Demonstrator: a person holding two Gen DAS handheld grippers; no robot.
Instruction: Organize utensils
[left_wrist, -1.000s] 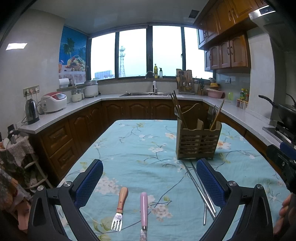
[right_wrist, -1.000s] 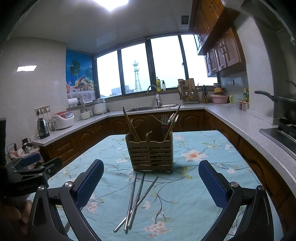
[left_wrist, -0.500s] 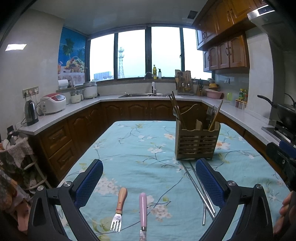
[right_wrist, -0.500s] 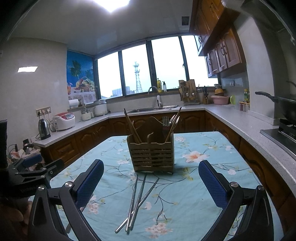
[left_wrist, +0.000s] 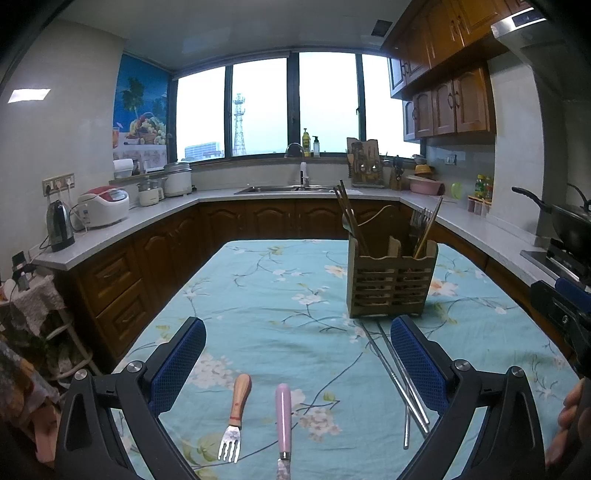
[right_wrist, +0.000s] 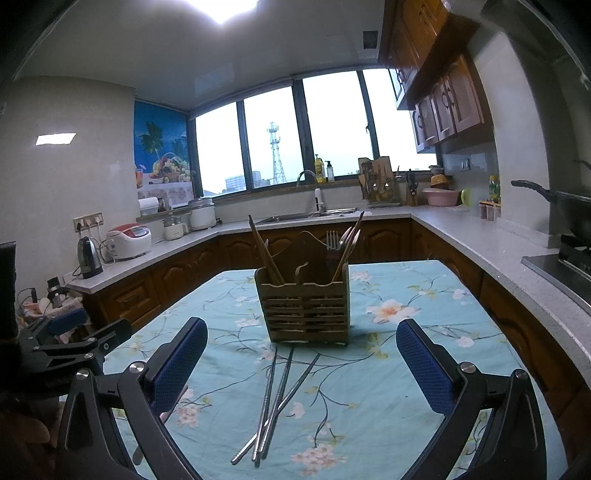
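Between the spread blue pads of the left hand-held gripper (left_wrist: 297, 363), on the near side of the wooden caddy (left_wrist: 391, 282), lie a fork (left_wrist: 234, 421) and a pink-handled knife (left_wrist: 283, 417), side by side but not touching, handles pointing toward the caddy. Neither pad touches either utensil; this hand-held gripper holds nothing. The fork has a rounded pale wood handle and flat metal tines; the knife handle is smooth and glossy, and its blade runs off the lower edge of the view.

Straight ahead of the right hand-held gripper (right_wrist: 301, 363), whose pads also stand wide apart and empty, a loose bundle of slim metal chopsticks (right_wrist: 275, 398) lies on the bench (right_wrist: 406, 373), fanning out from the foot of the caddy and crossing one another at the near end. In the left wrist view these chopsticks pass behind that hand-held gripper's right-hand pad.

The caddy is a box of slatted brown wood with a scalloped rim, standing upright on a turquoise cloth printed with blossoms and thin branches. Dark wooden chopsticks lean out of its left compartment; a metal fork and more sticks rise from its right compartment.

Beyond the caddy run stone counters over dark wood cabinets, with a sink (left_wrist: 284, 189) under the window.
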